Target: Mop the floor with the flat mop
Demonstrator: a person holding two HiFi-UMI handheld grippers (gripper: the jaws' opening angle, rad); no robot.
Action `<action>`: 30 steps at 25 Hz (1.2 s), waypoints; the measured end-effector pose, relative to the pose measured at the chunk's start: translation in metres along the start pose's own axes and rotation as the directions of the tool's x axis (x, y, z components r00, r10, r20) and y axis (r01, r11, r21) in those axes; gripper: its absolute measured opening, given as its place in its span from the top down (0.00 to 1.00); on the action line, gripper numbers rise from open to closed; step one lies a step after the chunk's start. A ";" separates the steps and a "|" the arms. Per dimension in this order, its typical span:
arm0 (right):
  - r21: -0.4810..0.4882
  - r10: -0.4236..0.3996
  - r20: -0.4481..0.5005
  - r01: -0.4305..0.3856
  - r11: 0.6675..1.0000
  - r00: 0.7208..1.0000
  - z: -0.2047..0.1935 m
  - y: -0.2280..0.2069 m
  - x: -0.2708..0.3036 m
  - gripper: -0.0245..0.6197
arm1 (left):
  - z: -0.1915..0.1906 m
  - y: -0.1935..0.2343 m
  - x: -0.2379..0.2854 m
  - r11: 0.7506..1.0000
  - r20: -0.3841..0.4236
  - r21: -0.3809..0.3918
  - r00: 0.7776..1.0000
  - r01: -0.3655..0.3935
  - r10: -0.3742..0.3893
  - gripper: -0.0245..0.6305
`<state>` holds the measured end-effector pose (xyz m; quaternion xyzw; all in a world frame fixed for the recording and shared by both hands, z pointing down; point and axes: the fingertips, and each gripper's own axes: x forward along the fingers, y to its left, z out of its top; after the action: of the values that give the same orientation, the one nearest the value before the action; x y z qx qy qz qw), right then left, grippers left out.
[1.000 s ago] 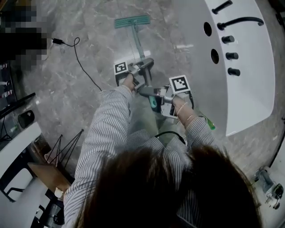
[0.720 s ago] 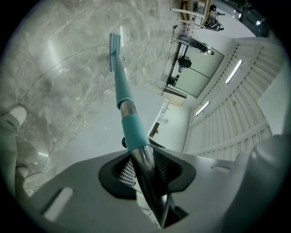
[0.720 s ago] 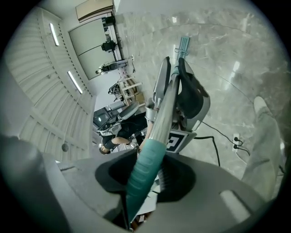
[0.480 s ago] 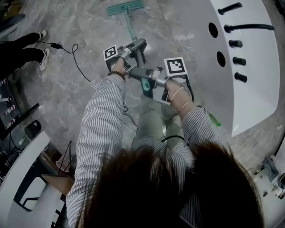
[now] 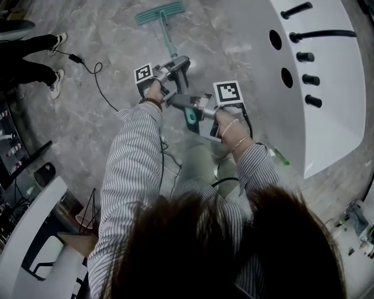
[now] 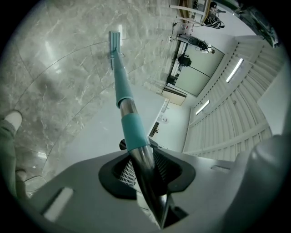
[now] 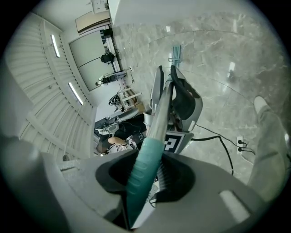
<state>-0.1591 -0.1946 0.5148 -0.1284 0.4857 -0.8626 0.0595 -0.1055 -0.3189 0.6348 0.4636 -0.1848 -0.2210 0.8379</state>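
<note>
A: Much left to mop?
B: Hard to judge. Left tongs [image 5: 179, 64] and right tongs [image 5: 182, 102] both clamp the mop handle [image 5: 168, 38]; the mop head [image 5: 159, 11] lies flat on the floor [image 5: 87, 120], well ahead. Strokes seem underway.

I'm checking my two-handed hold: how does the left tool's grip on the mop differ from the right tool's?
The left tool clamps the bare metal pole, while the right tool clamps the teal grip. In the head view the left tool sits farther forward, nearer the mop head; the right tool sits closer to the person's body. Both are shut on the same mop handle.
</note>
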 end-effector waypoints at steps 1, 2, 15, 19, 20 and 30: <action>-0.001 -0.005 -0.005 0.005 1.000 1.000 0.003 0.004 0.003 0.78 | 0.005 -0.005 0.000 1.000 0.010 -0.003 1.000 0.008 -0.008 0.81; -0.005 -0.009 -0.011 0.009 1.000 1.000 0.006 0.008 0.007 0.78 | 0.011 -0.009 0.001 1.000 0.019 -0.006 1.000 0.016 -0.016 0.81; -0.005 -0.022 -0.042 0.022 1.000 0.999 -0.064 -0.039 -0.050 0.78 | -0.073 0.038 -0.024 0.999 0.053 -0.022 0.998 0.042 -0.041 0.81; 0.004 -0.025 -0.053 0.025 1.000 0.998 -0.078 -0.045 -0.065 0.78 | -0.091 0.043 -0.029 0.996 0.092 -0.035 0.993 0.084 -0.080 0.81; 0.011 -0.018 -0.053 0.019 1.000 0.998 -0.095 -0.059 -0.083 0.78 | -0.114 0.057 -0.033 0.995 0.103 -0.034 0.990 0.096 -0.092 0.81; -0.092 -0.159 -0.183 0.144 0.985 0.970 -0.259 -0.220 -0.248 0.80 | -0.326 0.212 -0.071 0.976 0.155 -0.079 0.970 0.201 -0.187 0.85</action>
<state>0.0111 0.1894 0.5339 -0.0846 0.5114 -0.8532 -0.0581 0.0455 0.0461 0.6453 0.4217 -0.1891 -0.3440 0.8173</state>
